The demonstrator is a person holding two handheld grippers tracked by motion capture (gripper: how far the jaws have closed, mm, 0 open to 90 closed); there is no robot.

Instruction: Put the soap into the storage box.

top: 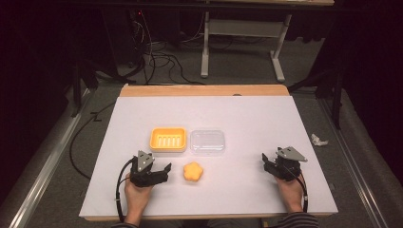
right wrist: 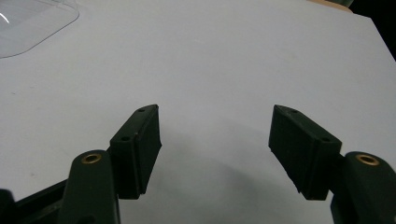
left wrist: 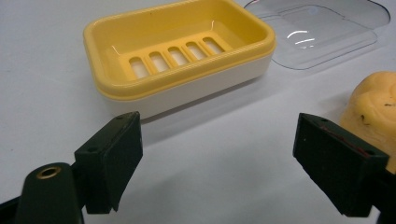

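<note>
A yellow soap dish (top: 168,138) (left wrist: 180,51) with a slotted bottom sits empty near the table's middle. Its clear plastic lid (top: 207,141) (left wrist: 322,25) (right wrist: 32,18) lies flat just to its right. A yellow flower-shaped soap (top: 193,171) (left wrist: 373,109) rests in front of them. My left gripper (top: 161,172) (left wrist: 219,163) is open, just left of the soap, with the soap beside its right jaw. My right gripper (top: 267,161) (right wrist: 215,149) stands open over bare table at the right, nothing between its jaws.
A white sheet (top: 209,118) covers the wooden table (top: 204,90). Cables (top: 152,57) and a desk frame (top: 242,42) stand on the floor beyond. A crumpled white scrap (top: 318,139) lies off the table's right edge.
</note>
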